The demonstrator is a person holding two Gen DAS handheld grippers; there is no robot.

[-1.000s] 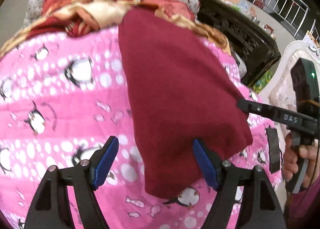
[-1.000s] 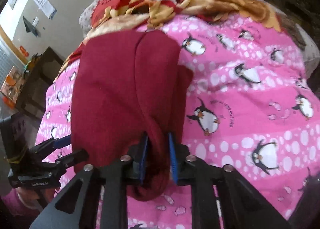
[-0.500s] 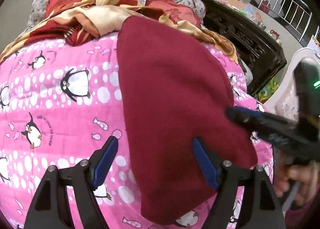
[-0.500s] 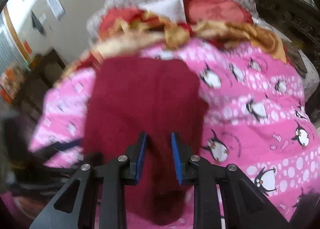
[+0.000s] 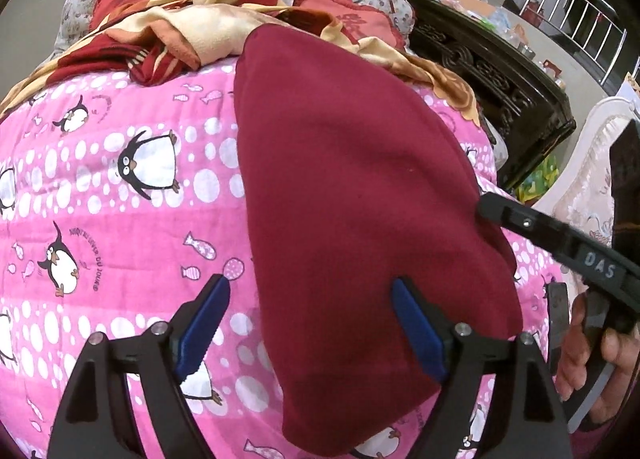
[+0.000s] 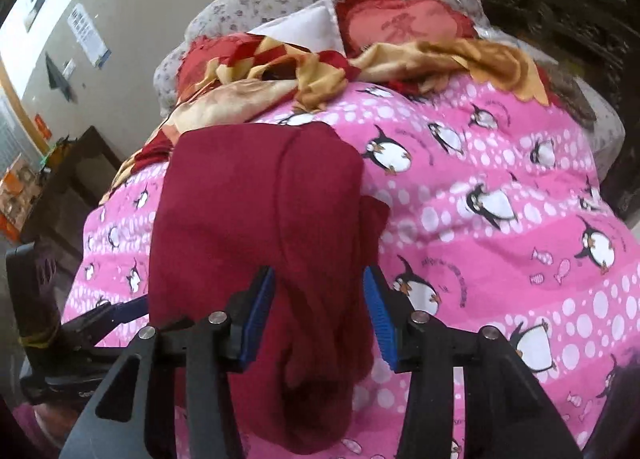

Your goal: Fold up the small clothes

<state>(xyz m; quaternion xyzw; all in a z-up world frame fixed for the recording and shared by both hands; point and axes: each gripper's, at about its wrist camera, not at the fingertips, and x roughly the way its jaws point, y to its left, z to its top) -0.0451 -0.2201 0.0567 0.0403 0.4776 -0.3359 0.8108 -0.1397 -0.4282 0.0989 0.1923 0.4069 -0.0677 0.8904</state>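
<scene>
Jaws opening over maroon garment (both pitched downward).

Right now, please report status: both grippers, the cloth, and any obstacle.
Left gripper open, jaws opening over the cloth edge. Right gripper opening, cloth between its pads, not pinched. Dark red cloth lies folded on the pink blanket. Nothing in the way.

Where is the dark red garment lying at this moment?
The dark red garment lies folded on the pink penguin quilt, right of centre in the left wrist view, its far end by the red-and-cream blanket.
</scene>
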